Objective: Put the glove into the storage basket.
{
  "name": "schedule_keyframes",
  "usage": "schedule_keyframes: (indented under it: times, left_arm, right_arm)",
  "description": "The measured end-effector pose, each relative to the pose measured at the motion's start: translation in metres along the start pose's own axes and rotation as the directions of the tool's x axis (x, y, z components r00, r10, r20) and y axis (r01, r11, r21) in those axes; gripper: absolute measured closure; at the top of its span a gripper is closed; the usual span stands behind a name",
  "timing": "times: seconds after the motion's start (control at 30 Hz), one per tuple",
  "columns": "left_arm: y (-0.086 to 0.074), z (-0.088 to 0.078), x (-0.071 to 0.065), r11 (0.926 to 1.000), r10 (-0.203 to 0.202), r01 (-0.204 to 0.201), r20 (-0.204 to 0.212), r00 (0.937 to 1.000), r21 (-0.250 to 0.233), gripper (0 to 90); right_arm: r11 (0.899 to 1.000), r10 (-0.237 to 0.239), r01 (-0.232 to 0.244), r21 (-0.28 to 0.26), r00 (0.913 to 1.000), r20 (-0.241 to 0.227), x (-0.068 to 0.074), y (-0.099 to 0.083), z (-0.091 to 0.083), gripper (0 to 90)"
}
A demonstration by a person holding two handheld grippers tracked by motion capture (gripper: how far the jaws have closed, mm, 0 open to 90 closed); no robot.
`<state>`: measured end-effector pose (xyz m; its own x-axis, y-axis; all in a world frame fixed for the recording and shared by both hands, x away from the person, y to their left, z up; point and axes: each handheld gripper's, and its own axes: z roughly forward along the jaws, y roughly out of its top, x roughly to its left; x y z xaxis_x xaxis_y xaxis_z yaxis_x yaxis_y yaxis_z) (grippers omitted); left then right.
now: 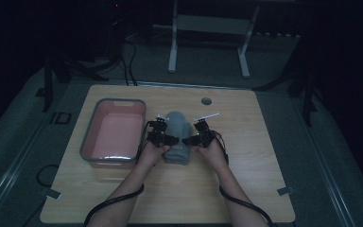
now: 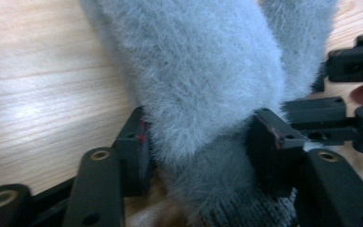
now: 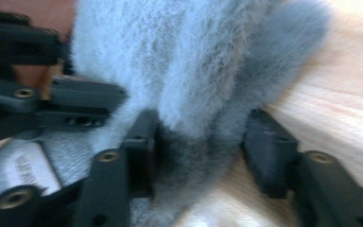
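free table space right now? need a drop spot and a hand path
Bare wood: right of the right gripper out to the table edge, the near strip around the forearms, and the far edge by the round hole. Crowded: centre, both grippers at the grey fuzzy cloth, left gripper beside the pink bin.

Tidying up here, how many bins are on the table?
1. A grey bin with a pink inside sits on the left part of the table, just left of the left gripper and the fluffy grey item.
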<state>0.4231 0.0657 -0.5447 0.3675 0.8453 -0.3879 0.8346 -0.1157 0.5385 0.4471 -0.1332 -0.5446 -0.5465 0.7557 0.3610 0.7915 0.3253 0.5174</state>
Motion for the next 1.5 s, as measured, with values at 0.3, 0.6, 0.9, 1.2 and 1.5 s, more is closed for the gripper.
schedule_keyframes:
  times: [0.3, 0.6, 0.9, 1.2, 1.5]
  left_arm:
    - [0.000, 0.000, 0.001, 0.9995, 0.031, -0.031, 0.065, 0.9974, 0.003, 75.8]
    - [0.002, -0.010, -0.006, 0.9992, 0.039, -0.038, 0.075, 0.9965, -0.015, 79.3]
    - [0.011, -0.038, -0.019, 0.9956, 0.086, -0.082, 0.097, 0.9915, -0.046, 80.1]
    - [0.021, -0.062, -0.026, 0.9913, 0.120, -0.113, 0.096, 0.9882, -0.066, 80.1]
    - [0.035, -0.112, -0.024, 0.9845, 0.156, -0.147, 0.089, 0.9837, -0.096, 80.1]
  right_arm:
    - [0.999, -0.053, 0.053, 0.008, 0.9985, 0.015, 0.011, 0.000, -0.001, 76.5]
    - [0.997, -0.077, 0.078, -0.014, 0.9948, 0.067, 0.023, -0.001, -0.011, 79.6]
    - [0.995, -0.083, 0.087, -0.056, 0.9941, 0.070, 0.036, 0.004, -0.039, 80.4]
    - [0.990, -0.104, 0.111, -0.081, 0.9905, 0.090, 0.057, 0.017, -0.061, 80.7]
    - [0.979, -0.149, 0.159, -0.126, 0.9851, 0.086, 0.089, 0.038, -0.083, 80.8]
